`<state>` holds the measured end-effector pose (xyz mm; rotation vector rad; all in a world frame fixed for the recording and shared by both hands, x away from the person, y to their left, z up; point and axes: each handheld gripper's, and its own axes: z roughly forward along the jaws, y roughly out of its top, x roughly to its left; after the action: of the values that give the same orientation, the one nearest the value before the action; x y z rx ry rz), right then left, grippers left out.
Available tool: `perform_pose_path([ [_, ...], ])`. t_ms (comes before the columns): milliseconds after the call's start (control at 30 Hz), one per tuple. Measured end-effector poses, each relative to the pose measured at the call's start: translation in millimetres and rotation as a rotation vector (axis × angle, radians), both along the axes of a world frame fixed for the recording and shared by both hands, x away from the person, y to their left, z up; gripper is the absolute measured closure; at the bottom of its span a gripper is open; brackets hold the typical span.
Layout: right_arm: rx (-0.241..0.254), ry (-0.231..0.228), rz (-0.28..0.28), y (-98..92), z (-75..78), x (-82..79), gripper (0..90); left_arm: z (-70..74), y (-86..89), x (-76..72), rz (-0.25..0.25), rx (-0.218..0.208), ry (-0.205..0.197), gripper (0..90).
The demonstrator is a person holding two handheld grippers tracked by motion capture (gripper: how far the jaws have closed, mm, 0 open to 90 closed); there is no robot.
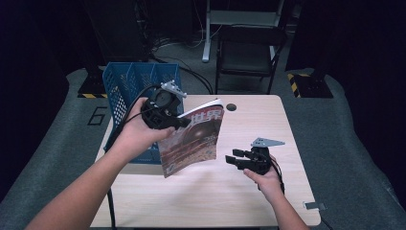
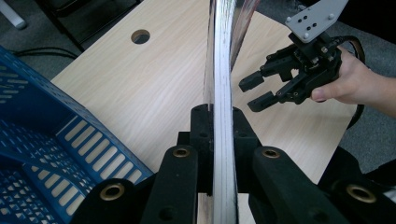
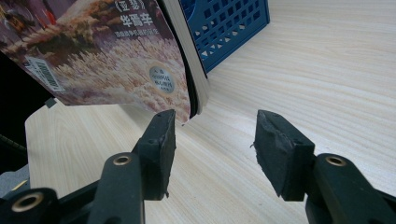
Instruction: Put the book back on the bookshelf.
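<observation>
A magazine (image 1: 191, 141) with a reddish-brown cover and white characters hangs upright above the light wooden table (image 1: 249, 191). My left gripper (image 1: 184, 122) is shut on its upper edge. In the left gripper view the magazine's thin page edge (image 2: 222, 93) runs straight up between the two closed jaws of the left gripper (image 2: 218, 116). My right gripper (image 1: 234, 159) is held low over the table, to the right of the magazine, open with nothing between its jaws. In the right gripper view the magazine's lower corner (image 3: 107, 51) hangs just beyond the right gripper (image 3: 215, 140).
A blue perforated plastic basket (image 1: 129, 81) stands at the table's left rear, behind the magazine. A round cable hole (image 1: 231, 107) sits near the far edge. A black chair (image 1: 249, 52) stands beyond the table. Bare tabletop lies to the front and right.
</observation>
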<state>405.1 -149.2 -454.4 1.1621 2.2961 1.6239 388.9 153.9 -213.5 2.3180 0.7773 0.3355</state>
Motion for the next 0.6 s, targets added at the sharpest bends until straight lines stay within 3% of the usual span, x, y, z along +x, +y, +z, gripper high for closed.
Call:
perform_pose_path([
  [300,-0.010,0.000,-0.001,-0.2,-0.3,0.3,48.0,8.6,2.3,2.1,0.005,-0.003,-0.004,83.8],
  [600,-0.036,0.005,-0.008,1.1,-1.2,-0.3,48.0,26.6,10.3,2.7,0.035,-0.007,-0.022,83.8],
])
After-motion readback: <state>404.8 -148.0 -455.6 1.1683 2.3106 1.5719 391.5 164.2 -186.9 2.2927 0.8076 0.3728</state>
